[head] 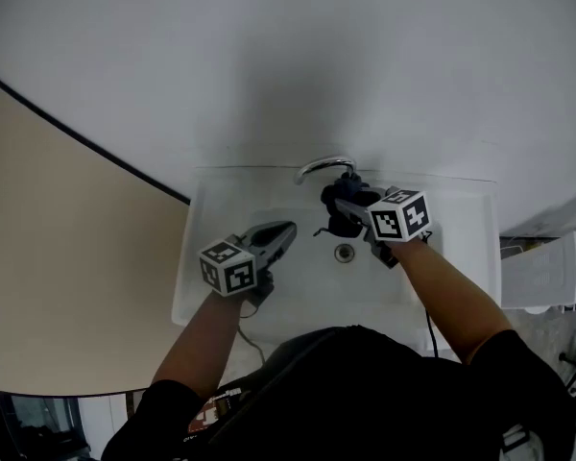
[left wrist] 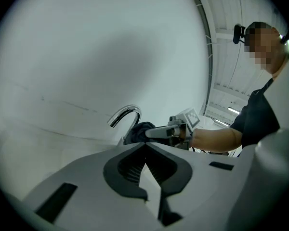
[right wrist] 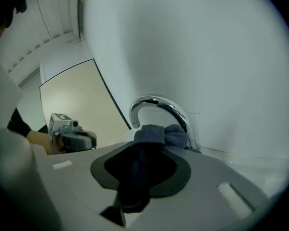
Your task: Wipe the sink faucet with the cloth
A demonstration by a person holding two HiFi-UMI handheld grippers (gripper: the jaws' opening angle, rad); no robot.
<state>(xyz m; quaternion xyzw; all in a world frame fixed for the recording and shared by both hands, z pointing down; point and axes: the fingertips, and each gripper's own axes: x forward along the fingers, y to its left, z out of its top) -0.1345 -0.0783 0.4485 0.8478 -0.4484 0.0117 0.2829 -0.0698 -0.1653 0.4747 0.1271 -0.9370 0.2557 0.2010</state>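
Note:
A curved chrome faucet [head: 323, 166] rises at the back of the white sink [head: 211, 209]. My right gripper [head: 341, 205] is shut on a dark blue cloth [head: 344, 198] and holds it against the base of the faucet [right wrist: 159, 105]; the bunched cloth [right wrist: 156, 134] sticks out past the jaws. My left gripper [head: 286, 230] hovers over the left half of the basin, shut and empty, pointing toward the faucet [left wrist: 125, 114]. From the left gripper view the cloth [left wrist: 138, 130] shows dark beside the spout, with the right gripper [left wrist: 151, 134] behind it.
The drain [head: 344, 253] lies in the middle of the basin under the right arm. A white wall rises behind the sink, and a beige panel [head: 58, 257] lies to the left. A white appliance [head: 547, 272] stands to the right of the sink.

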